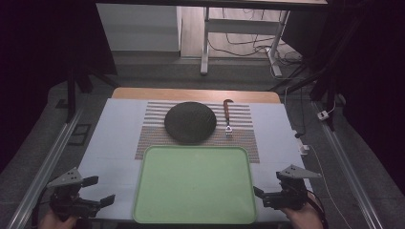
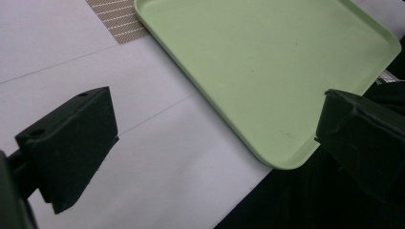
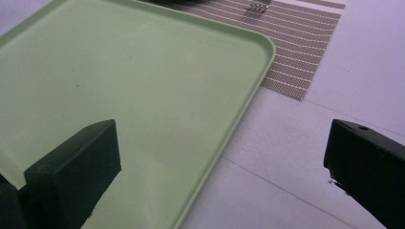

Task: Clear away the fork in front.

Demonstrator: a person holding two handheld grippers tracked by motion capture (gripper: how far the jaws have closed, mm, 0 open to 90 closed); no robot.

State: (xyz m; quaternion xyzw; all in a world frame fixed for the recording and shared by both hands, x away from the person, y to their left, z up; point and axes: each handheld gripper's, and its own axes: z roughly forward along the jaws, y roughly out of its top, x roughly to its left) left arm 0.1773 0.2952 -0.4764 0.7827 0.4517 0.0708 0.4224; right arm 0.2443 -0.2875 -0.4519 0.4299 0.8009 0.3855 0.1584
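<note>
A light green tray (image 1: pixel 195 210) lies bare at the near middle of the table. Behind it a dark round plate (image 1: pixel 190 122) rests on a striped placemat (image 1: pixel 153 138), with a brown-handled fork (image 1: pixel 228 117) to its right. My left gripper (image 1: pixel 101 189) is open and holds nothing, just off the tray's left near corner. My right gripper (image 1: pixel 268 185) is open too, beside the tray's right near corner. In the left gripper view the left gripper (image 2: pixel 215 138) frames the tray's (image 2: pixel 267 57) corner. In the right gripper view the right gripper (image 3: pixel 222 162) spans the tray's (image 3: pixel 119 71) right rim.
The white table cover (image 1: pixel 114 143) has bare strips left and right of the tray. The fork's tines (image 3: pixel 257 6) and the placemat (image 3: pixel 296 52) appear at the top of the right gripper view. Desk legs and cables (image 1: pixel 248 47) stand on the floor beyond the table.
</note>
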